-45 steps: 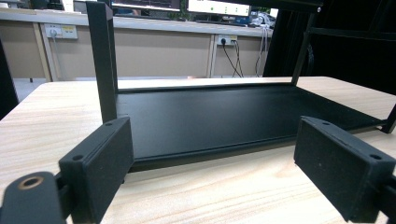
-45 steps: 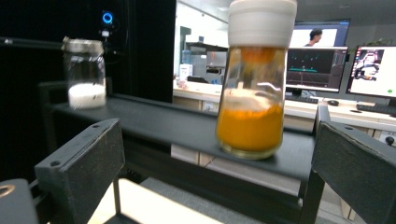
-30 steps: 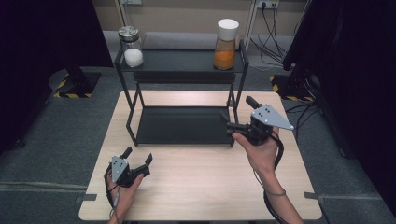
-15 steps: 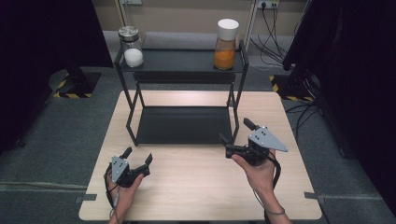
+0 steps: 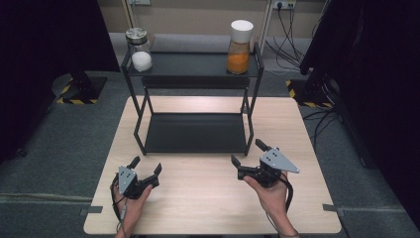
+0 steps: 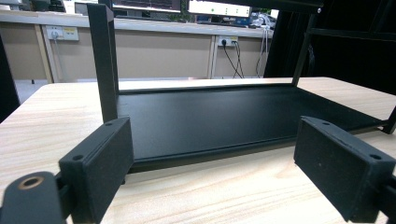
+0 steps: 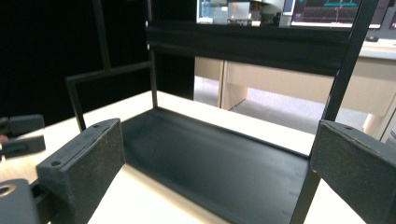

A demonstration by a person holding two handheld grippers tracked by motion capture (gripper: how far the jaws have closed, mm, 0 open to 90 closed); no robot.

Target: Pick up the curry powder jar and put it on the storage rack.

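No lettering, label, brand or number can be read anywhere. The monitor screens (image 7: 327, 9) seen beyond the black rack (image 7: 243, 44) in the right gripper view show lines too blurred to make out.

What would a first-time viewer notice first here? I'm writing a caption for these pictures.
Probably the black two-tier rack at the far middle of the wooden table, with two jars on its top shelf: a jar of white stuff at the left end and a white-capped jar of orange stuff at the right. Next, the left tongs and right tongs, both open, held low near the table's front edge, facing the rack.
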